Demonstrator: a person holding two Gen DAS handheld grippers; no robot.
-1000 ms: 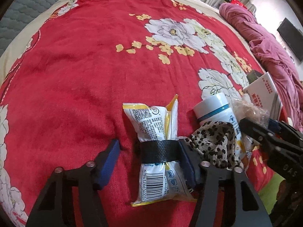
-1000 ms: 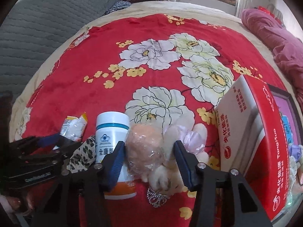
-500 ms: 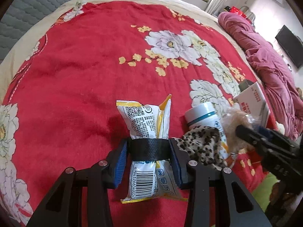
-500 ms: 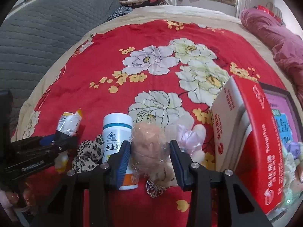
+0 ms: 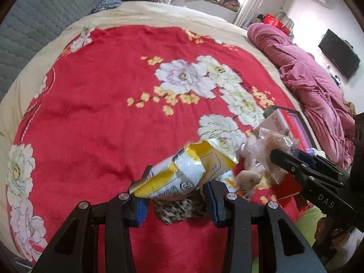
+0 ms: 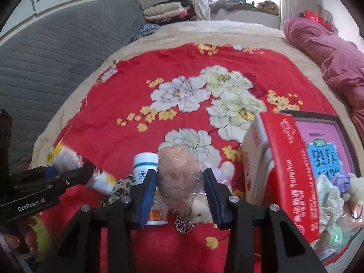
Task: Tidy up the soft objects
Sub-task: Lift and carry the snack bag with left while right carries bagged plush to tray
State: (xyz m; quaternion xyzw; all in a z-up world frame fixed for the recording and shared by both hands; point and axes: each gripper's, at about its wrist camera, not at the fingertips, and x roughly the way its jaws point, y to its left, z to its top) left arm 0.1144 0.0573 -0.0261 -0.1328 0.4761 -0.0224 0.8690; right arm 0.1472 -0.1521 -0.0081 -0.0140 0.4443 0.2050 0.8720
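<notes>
Red plush bedding with big white and yellow flowers (image 5: 113, 113) fills both views, and that bed is where everything lies. Low in the left view, my left claw (image 5: 175, 195) has pinched shut on the crinkly yellow and white snack packet (image 5: 188, 173), which a second ago lay flat between wider jaws and now hangs tilted above the blanket. Low centre in the right view, my right claw (image 6: 179, 193) has likewise narrowed onto the peach-coloured plush ball in clear plastic wrap (image 6: 179, 175) and raised it a little. Both soft things are off the bed, so I judge the picking-up done and the carrying next.

Just under the lifted packet lies a leopard-print cloth (image 6: 120, 186), and beside it a white plastic bottle with a teal band (image 6: 145, 161), hard rather than soft. A small white plush toy (image 6: 200, 211) and a little silver crown (image 6: 183, 221) sit below the wrapped ball. At right stands a red and white carton (image 6: 282, 170), close enough to block a sideways swing. Farther off, upper right, a rumpled pink quilt (image 6: 336, 56) lies along the bed's edge.
</notes>
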